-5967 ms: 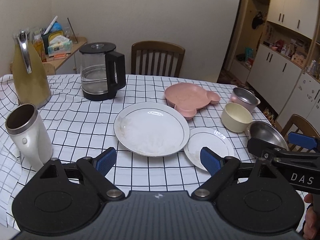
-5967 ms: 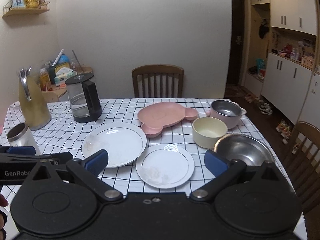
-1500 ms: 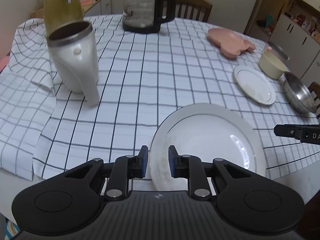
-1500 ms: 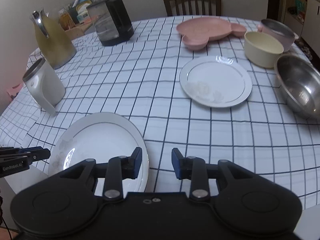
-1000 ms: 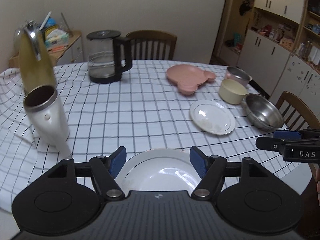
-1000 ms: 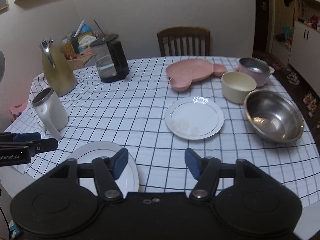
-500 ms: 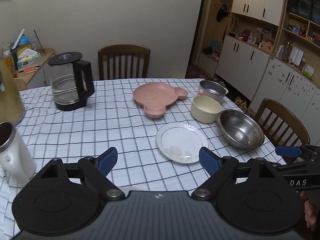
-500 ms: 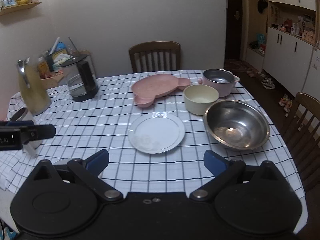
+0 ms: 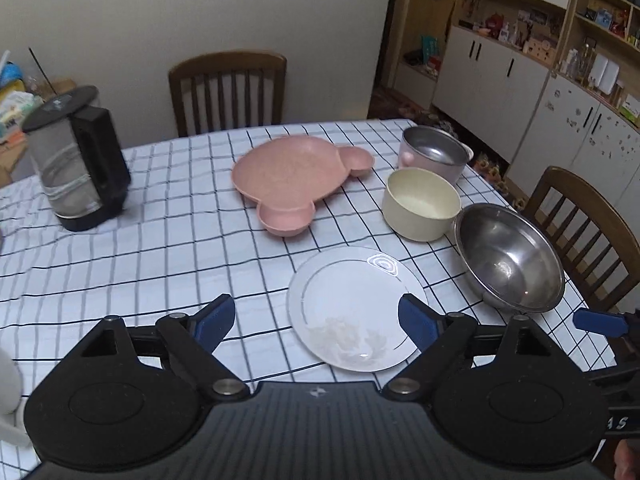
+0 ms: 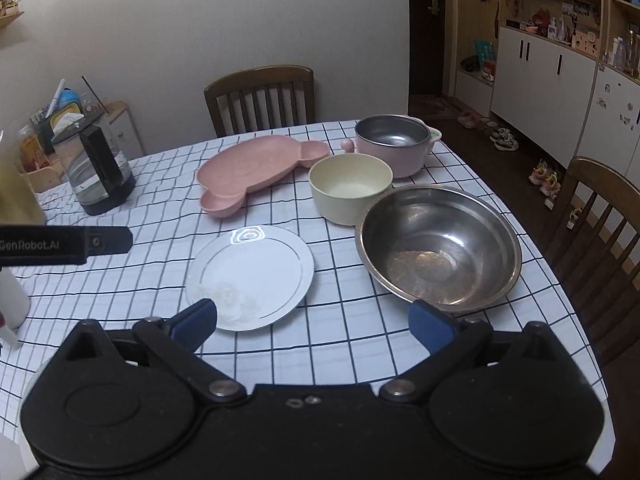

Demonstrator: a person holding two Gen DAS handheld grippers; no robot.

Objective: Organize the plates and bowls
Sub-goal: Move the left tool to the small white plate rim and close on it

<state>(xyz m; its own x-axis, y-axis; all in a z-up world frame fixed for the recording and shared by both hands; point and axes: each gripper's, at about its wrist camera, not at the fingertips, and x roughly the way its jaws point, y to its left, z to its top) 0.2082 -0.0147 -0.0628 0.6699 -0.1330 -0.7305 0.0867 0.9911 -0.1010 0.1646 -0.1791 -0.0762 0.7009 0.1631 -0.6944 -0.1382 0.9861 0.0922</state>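
Porcelain plate (image 9: 352, 304) lies flat on the desk (image 9: 160, 248); both tools, left tool (image 9: 316, 322) and right tool (image 10: 312, 326), spread wide and empty, could skid off its thin rim.

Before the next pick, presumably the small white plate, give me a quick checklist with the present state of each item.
1. Left claw open and holding nothing: ok.
2. Right claw open and holding nothing: ok.
3. Small white plate lies flat on the tablecloth, nothing on top of it: ok.
4. Plate rim apart from the steel bowl and the pink bear-shaped plate: ok.
5. Cream bowl apart from the steel bowl: cannot tell, their rims overlap in both views.
6. Large white plate in view for stacking: not ok, neither view shows it.
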